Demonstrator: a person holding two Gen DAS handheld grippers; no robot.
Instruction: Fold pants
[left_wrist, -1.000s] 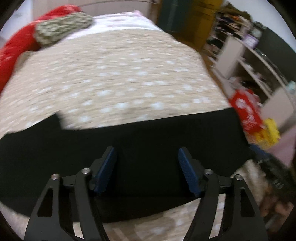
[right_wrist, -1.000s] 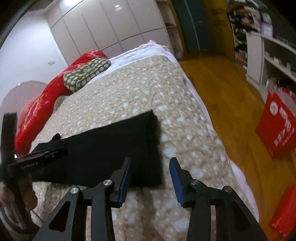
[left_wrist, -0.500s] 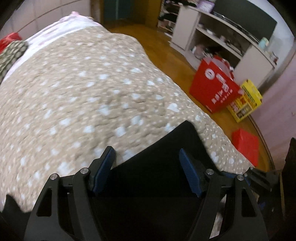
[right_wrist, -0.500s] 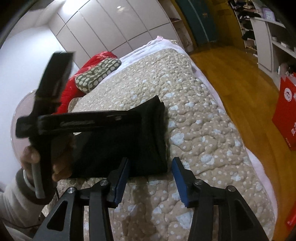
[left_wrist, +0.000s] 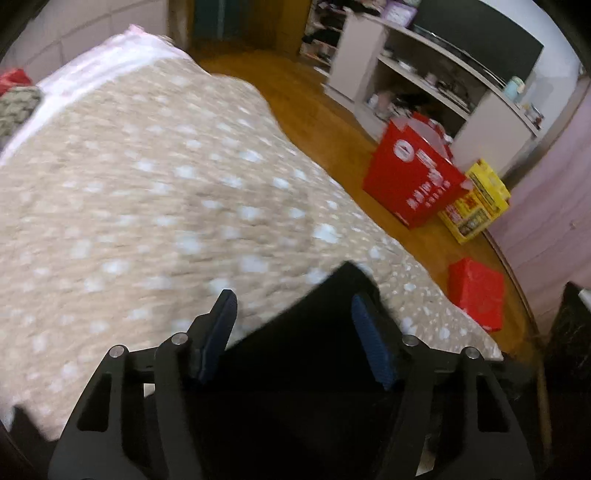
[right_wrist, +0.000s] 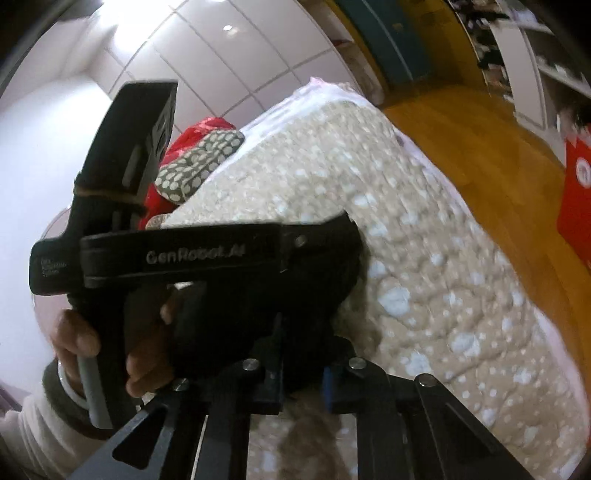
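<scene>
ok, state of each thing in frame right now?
left gripper: open, fingers astride the pants' edge
right gripper: closing on the pants' corner; grip unclear
pants: black, folded, flat on the bed
bed quilt: spread flat
red bag: upright on the floor

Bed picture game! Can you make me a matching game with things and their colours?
Things:
1. pants
2. bedspread
3. big bag on the floor
4. pads of the left tool

Colours:
A. red
B. blue
C. black
D. beige with white dots

Pairs: 1-C, 2-D, 3-A, 4-B
</scene>
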